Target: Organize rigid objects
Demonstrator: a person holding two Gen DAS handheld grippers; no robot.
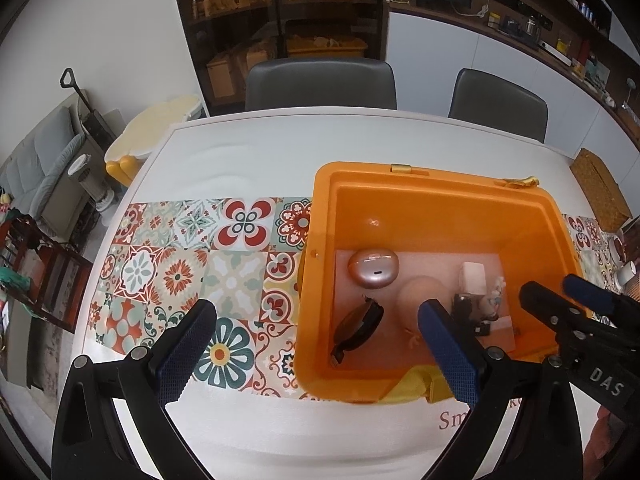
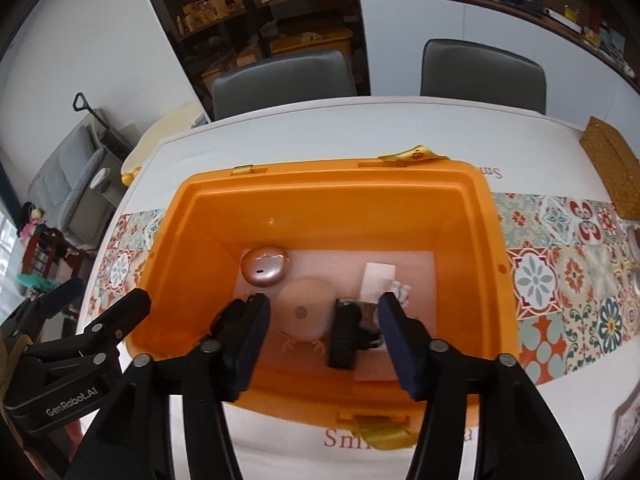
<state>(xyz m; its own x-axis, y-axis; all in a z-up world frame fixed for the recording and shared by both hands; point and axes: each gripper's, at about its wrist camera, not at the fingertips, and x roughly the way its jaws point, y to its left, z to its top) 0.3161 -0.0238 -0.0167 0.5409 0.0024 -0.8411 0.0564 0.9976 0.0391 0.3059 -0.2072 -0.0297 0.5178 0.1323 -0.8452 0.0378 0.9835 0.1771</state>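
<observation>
From my left wrist camera, far left: a grey sofa (image 1: 36, 164) and a white heater (image 1: 94, 184) on the floor, then a cream-topped yellow stool (image 1: 156, 128) beside the table (image 1: 256, 148). The table is white, crossed by a patterned tile runner (image 1: 192, 276). My left gripper (image 1: 316, 344) hangs over the runner and the bin's near-left corner, jaws spread wide, holding nothing. Next, the orange bin (image 1: 432, 208), lid off, standing on the table. Inside it, on a pale liner: black sunglasses (image 1: 358, 330) at left, a pink oval case (image 1: 373, 269) behind them, a round peach item (image 2: 306, 312) in the middle, a black device (image 2: 343, 340), a white box (image 2: 378, 278). My right gripper (image 2: 324, 342) is above the bin's near edge, jaws apart, empty. Behind: two grey chairs (image 1: 320, 84), dark cluttered shelving (image 1: 280, 8), a white wall. Far right on the table: a woven box (image 2: 612, 168).
</observation>
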